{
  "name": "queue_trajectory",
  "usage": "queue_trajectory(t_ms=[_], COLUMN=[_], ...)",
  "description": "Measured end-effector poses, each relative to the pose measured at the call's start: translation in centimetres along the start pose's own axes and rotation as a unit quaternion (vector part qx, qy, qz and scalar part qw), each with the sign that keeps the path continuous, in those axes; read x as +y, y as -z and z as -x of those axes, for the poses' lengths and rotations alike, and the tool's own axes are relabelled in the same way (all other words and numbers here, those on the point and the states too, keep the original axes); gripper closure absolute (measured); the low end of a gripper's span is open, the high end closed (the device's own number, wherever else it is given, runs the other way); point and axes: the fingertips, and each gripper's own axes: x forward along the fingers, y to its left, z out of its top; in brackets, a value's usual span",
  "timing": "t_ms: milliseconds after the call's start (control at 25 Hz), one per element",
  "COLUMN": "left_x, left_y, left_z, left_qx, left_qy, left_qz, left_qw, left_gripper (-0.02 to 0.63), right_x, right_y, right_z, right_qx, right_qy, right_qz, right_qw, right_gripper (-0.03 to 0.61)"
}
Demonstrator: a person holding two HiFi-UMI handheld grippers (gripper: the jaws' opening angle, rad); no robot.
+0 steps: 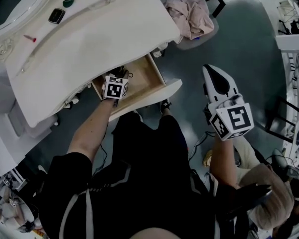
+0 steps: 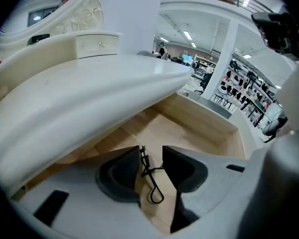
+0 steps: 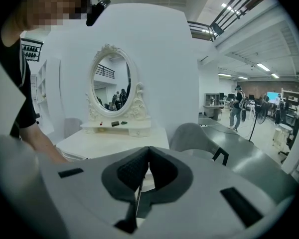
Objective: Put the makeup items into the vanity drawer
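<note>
Open wooden drawer holding a black curler, lying between parted jaws of left gripper; right gripper closed, empty, away from drawer

A thin black eyelash curler is seen lying on the pale wood floor of the vanity drawer, in the gap between the parted jaws of the left gripper. Its loop handle is turned back toward the gripper. The drawer is pulled open beneath and ahead of the gripper. A black compact, a green item and a small red item are set on the vanity top, well beyond the gripper.
</note>
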Motion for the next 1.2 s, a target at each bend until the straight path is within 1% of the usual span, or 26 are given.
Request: queue_trajectory(t_ms=[200, 280, 360, 480, 600, 680, 760, 880, 1000, 1080, 1120, 1200], left_x=[-1.5, -2.2, -2.8, -3.7, -4.4, -4.5, -4.9, -5.3, -5.2, -5.1, -5.1, -5.2], left_y=[-0.4, -0.7, -1.1, -2.3, -3.8, -4.9, -5.9, -7.7, -9.3, -10.6, -11.4, -13.0], left_z=[1.9, 3.0, 4.2, 6.1, 8.6, 10.5, 12.3, 15.5, 18.9, 21.6, 23.1, 26.0], left_qx=[0.006, 0.004, -0.002, -0.022, -0.054, -0.076, -0.096, -0.142, -0.18, -0.217, -0.239, -0.277], left_qy=[0.022, 0.028, 0.025, 0.028, 0.045, 0.039, 0.033, 0.037, 0.024, 0.011, 0.004, -0.008], left_qz=[-0.003, -0.015, -0.029, -0.034, -0.008, -0.002, -0.006, 0.001, 0.014, 0.028, 0.033, 0.033], left_qw=[0.9997, 0.9995, 0.9993, 0.9988, 0.9975, 0.9964, 0.9948, 0.9892, 0.9832, 0.9757, 0.9705, 0.9603], left_gripper=[0.483, 0.483, 0.483, 0.485, 0.485, 0.485, 0.485, 0.486, 0.491, 0.495, 0.512, 0.525], right_x=[0.6, 0.8, 1.0, 1.3, 1.9, 2.2, 2.6, 3.3, 3.8, 4.3, 4.6, 5.1], right_y=[-1.9, -2.6, -3.3, -4.2, -5.3, -6.2, -6.9, -8.1, -9.3, -10.3, -10.9, -12.0], right_z=[-0.3, -0.4, -0.5, -0.5, -0.7, -0.9, -0.9, -1.0, -1.1, -1.2, -1.3, -1.2], right_qx=[-0.016, -0.023, -0.031, -0.043, -0.054, -0.065, -0.074, -0.087, -0.1, -0.109, -0.114, -0.123], right_qy=[-0.023, -0.034, -0.045, -0.063, -0.084, -0.099, -0.115, -0.139, -0.156, -0.168, -0.174, -0.185], right_qz=[0.011, 0.015, 0.017, 0.02, 0.021, 0.023, 0.027, 0.032, 0.029, 0.034, 0.038, 0.046], right_qw=[1.0, 0.999, 0.998, 0.997, 0.995, 0.993, 0.99, 0.986, 0.982, 0.979, 0.977, 0.974], right_gripper=[0.574, 0.574, 0.574, 0.574, 0.574, 0.574, 0.574, 0.574, 0.574, 0.574, 0.574, 0.574])
